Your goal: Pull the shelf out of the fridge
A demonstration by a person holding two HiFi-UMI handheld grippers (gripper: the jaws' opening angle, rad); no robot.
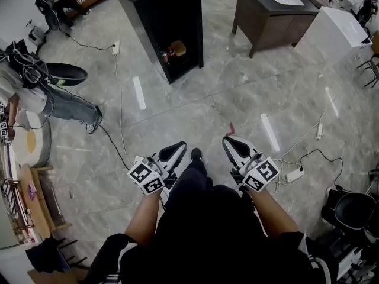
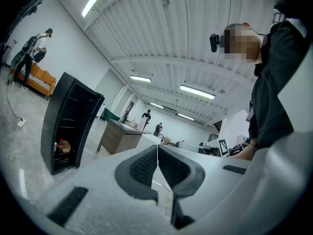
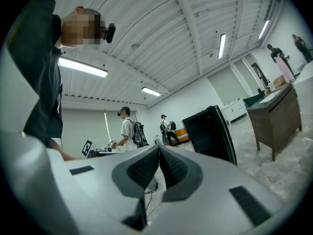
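Note:
A black fridge (image 1: 169, 25) stands on the floor far ahead, its front open, with a few items on a low shelf (image 1: 174, 51) inside. It also shows as a tall dark cabinet in the left gripper view (image 2: 68, 126) and the right gripper view (image 3: 210, 133). My left gripper (image 1: 180, 146) and right gripper (image 1: 227, 141) are both shut and hold nothing. They hang close to my body at waist height, well short of the fridge, pointing level.
A dark wooden vanity with a white sink (image 1: 272, 10) stands right of the fridge, beside a white cabinet (image 1: 340, 31). Cables and a power strip (image 1: 293, 174) lie on the grey floor. A person (image 1: 41, 96) stands at the left. Other people are in the room (image 3: 128, 131).

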